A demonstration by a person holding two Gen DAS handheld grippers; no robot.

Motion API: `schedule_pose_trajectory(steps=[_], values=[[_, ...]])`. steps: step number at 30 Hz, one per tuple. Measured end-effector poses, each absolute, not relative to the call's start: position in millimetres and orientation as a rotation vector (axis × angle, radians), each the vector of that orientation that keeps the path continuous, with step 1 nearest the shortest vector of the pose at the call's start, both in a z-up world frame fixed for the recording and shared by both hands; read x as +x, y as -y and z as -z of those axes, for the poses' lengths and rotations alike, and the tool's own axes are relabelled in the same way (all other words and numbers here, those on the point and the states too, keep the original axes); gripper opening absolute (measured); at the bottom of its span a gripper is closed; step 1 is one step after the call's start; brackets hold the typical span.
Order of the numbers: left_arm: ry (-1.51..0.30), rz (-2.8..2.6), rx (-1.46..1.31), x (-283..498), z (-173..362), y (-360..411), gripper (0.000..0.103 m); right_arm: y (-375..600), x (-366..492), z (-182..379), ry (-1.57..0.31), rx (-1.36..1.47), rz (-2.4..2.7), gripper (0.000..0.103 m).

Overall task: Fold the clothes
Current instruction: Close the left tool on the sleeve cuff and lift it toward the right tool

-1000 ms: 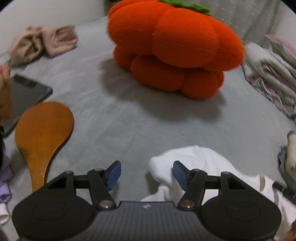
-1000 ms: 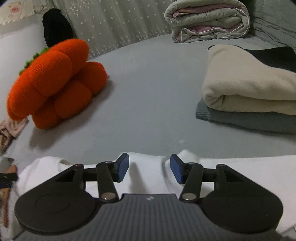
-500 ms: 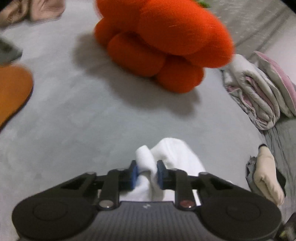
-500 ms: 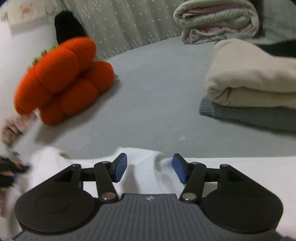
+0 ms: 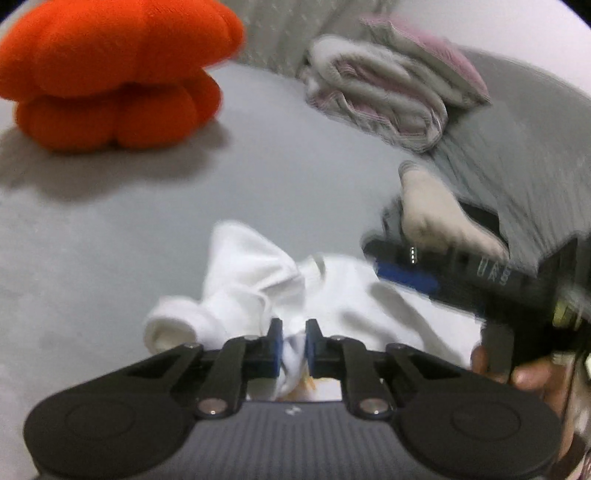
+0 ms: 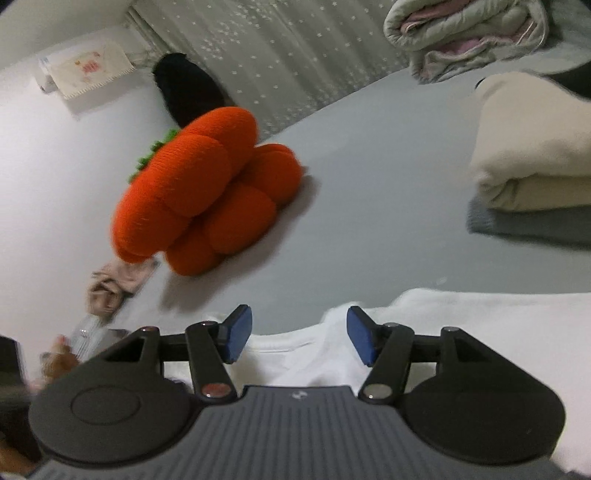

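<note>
A white garment (image 5: 251, 266) lies rumpled on the grey bed. My left gripper (image 5: 294, 332) has a bunched fold of it pinched between its blue pads, and its jaws are still closing on the cloth. In the left wrist view the right gripper's blue pad (image 5: 404, 277) hovers over the same garment to the right, held by a hand (image 5: 524, 373). In the right wrist view my right gripper (image 6: 299, 332) stands open just above the white garment (image 6: 480, 325) near its collar edge, with nothing pressed between its fingers.
An orange pumpkin cushion (image 6: 207, 195) sits at the back left on the bed sheet (image 6: 369, 184). A folded cream garment (image 6: 535, 155) on a grey one (image 6: 535, 229) is stacked at the right. A rolled quilt (image 6: 465, 33) lies behind. A pinkish cloth (image 6: 110, 284) lies at the left.
My left gripper closed on a fold of the white garment and swung to the right, toward the other gripper. The right gripper rolled a little and its jaws widened slightly.
</note>
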State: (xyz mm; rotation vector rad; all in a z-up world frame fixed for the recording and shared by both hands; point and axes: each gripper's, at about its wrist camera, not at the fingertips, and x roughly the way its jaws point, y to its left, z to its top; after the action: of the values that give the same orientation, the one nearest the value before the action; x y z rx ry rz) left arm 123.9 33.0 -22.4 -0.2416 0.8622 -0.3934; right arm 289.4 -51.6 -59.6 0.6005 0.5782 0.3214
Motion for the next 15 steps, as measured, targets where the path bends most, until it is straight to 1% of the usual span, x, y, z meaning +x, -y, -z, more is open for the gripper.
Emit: schedule_pose_trajectory(steps=[5, 6, 8, 9, 10, 11, 12, 13, 15], values=[[-0.909, 0.458, -0.207, 122, 26, -18, 0.011, 37, 299, 63, -0.597, 0.651, -0.476, 0.061], [-0.914, 0.463, -0.196, 120, 24, -18, 0.011, 32, 303, 66, -0.612, 0.652, -0.49, 0.059], [-0.918, 0.467, -0.174, 115, 18, -19, 0.015, 20, 312, 75, -0.658, 0.646, -0.507, 0.041], [-0.916, 0.468, -0.162, 112, 14, -20, 0.016, 14, 316, 80, -0.681, 0.638, -0.508, 0.038], [-0.915, 0.468, -0.151, 109, 10, -21, 0.017, 10, 319, 84, -0.703, 0.624, -0.503, 0.029], [-0.914, 0.465, -0.143, 107, 6, -23, 0.022, 6, 321, 87, -0.723, 0.602, -0.491, 0.022], [-0.915, 0.454, -0.141, 104, 3, -26, 0.025, 3, 324, 91, -0.744, 0.58, -0.48, 0.021], [-0.919, 0.437, -0.144, 103, 0, -30, 0.032, 1, 325, 93, -0.754, 0.569, -0.475, 0.019], [-0.93, 0.406, -0.166, 102, -5, -40, 0.033, 1, 326, 90, -0.748, 0.567, -0.479, 0.019]])
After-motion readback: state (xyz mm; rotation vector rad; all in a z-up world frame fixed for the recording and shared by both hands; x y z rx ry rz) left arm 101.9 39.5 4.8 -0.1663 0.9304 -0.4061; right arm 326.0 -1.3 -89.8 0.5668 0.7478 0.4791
